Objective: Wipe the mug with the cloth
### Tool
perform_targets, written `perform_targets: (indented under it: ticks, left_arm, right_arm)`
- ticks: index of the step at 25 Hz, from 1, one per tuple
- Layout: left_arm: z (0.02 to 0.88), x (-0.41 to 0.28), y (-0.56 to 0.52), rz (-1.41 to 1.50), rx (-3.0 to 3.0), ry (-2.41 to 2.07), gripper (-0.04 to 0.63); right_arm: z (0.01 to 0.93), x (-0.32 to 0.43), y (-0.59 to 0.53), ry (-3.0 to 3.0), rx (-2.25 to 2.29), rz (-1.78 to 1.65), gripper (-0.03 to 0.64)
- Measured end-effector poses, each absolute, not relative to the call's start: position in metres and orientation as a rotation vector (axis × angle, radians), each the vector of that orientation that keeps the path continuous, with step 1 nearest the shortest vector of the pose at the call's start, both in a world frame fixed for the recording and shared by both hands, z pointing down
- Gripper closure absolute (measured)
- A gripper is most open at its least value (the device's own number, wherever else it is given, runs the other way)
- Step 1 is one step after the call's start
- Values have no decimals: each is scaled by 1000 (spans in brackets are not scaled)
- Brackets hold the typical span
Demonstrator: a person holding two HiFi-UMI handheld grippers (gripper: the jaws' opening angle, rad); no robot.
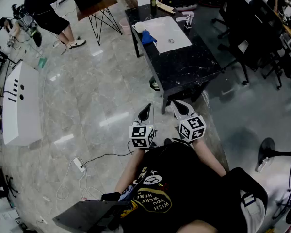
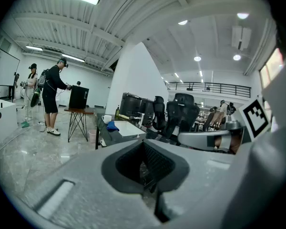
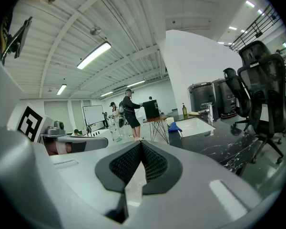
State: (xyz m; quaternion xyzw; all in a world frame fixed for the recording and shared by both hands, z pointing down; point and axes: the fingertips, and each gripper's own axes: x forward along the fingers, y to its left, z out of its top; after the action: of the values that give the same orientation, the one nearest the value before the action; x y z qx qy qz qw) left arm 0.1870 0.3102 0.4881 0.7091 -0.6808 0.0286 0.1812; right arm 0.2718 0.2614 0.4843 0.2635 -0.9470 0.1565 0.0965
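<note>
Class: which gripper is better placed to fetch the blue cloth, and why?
Left, probably: the cloth, beside the mug, lies at the table's left edge, ahead of the left gripper.

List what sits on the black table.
A white mug, a blue cloth beside it, a white mat, a bottle. Anything under the cloth is hidden.

From where I stand, the only print I can read is the pale lettering on the person's black shirt [image 1: 153, 198], near the bottom, seen upside down: "WISH YOU WERE HERE".
</note>
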Motion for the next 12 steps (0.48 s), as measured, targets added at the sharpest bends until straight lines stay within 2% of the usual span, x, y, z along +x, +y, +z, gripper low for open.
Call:
perform_targets:
  ticks: [12]
  left_arm:
    - [493,170,308,88,2006,-1894,592]
  right_arm:
    - [490,256,256,-2790,816,488,614]
